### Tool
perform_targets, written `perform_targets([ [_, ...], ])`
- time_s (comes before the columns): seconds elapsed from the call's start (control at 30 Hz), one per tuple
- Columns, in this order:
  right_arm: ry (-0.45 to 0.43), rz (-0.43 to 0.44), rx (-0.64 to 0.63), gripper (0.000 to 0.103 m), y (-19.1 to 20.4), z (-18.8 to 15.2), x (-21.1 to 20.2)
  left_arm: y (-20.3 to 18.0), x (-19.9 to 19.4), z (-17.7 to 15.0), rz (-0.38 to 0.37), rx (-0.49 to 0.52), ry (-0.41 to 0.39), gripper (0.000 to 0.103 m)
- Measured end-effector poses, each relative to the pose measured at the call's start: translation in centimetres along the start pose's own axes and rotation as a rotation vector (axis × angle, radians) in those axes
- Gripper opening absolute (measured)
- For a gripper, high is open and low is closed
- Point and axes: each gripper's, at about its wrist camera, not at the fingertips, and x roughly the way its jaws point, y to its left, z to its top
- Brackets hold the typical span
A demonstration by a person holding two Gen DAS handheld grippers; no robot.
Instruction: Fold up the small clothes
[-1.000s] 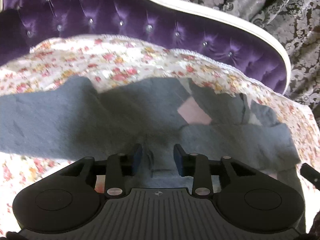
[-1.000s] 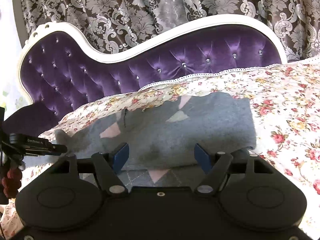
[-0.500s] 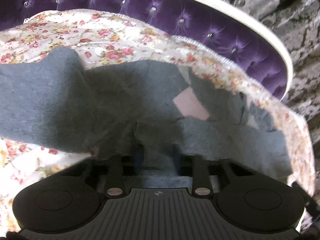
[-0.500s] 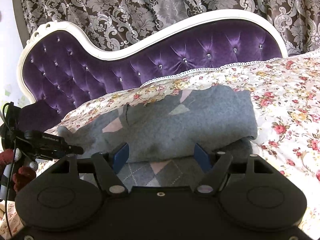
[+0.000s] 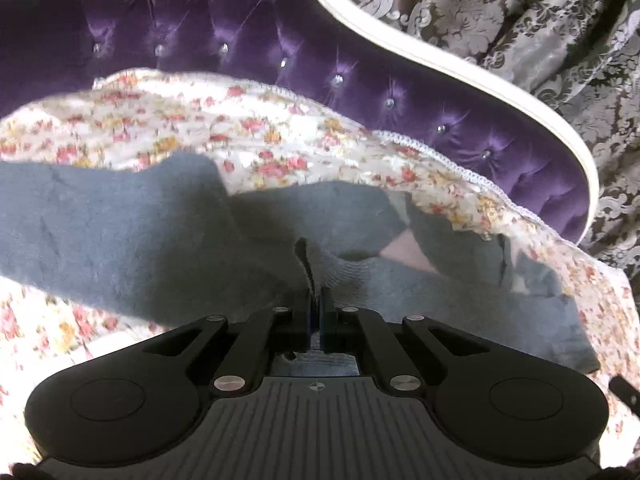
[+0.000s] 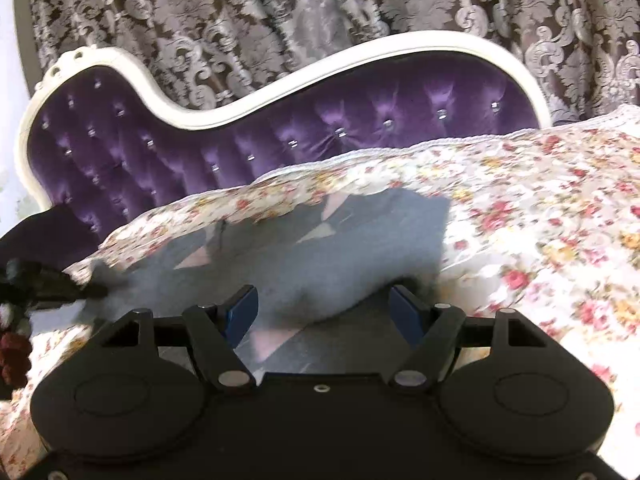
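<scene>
Pinching a fold of the grey sweater point(image 5: 168, 240) in your left gripper point(image 5: 316, 312), carry it low across the floral bedspread point(image 5: 280, 148) toward the headboard edge while your right gripper point(image 6: 324, 308), spread wide, steadies the bulk.

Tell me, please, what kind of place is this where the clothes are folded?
Probably a room in a home, a bedroom or sitting room. A purple tufted backrest with a white curved frame, a floral cover spread over the seat under the grey sweater, and heavy damask curtains behind all suggest it.
</scene>
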Motion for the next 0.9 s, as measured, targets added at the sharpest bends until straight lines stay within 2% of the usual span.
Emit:
perform_targets([
  [0.07,0.000,-0.024,0.018,0.075,-1.1,0.6,0.6,-0.1,0.5,-0.2,-0.006,0.019,0.028,0.003],
  [0.2,0.013,-0.023,0.132,0.075,-4.5,1.8,2.2,0.1,1.2,-0.5,0.021,0.038,0.051,0.003],
  [0.27,0.029,-0.016,0.195,0.071,-6.1,2.3,3.1,0.5,1.6,-0.8,0.016,0.029,0.074,0.003],
  [0.33,0.053,-0.004,0.256,0.056,-7.7,2.7,4.0,0.6,1.7,-0.9,0.016,0.035,0.073,0.004],
  [0.37,0.067,0.005,0.284,0.052,-8.3,2.7,4.4,0.6,1.7,-1.0,0.015,0.039,0.072,0.004],
  [0.47,0.064,-0.004,0.324,0.050,-9.2,2.7,4.1,0.8,1.7,-0.9,0.010,0.036,0.075,0.004],
  [0.6,0.058,-0.002,0.293,0.052,-9.0,2.3,2.0,0.9,1.8,-0.9,0.004,0.034,0.076,0.005],
  [0.7,0.090,-0.044,0.191,0.060,-7.7,1.4,1.0,0.8,1.8,-0.9,0.003,0.046,0.072,0.005],
  [0.83,0.132,-0.091,0.049,0.061,-5.5,0.5,1.6,0.8,1.9,-0.9,0.003,0.046,0.074,0.005],
  [0.9,0.130,-0.102,0.016,0.061,-4.8,0.5,2.4,0.8,1.9,-0.8,0.003,0.047,0.075,0.005],
])
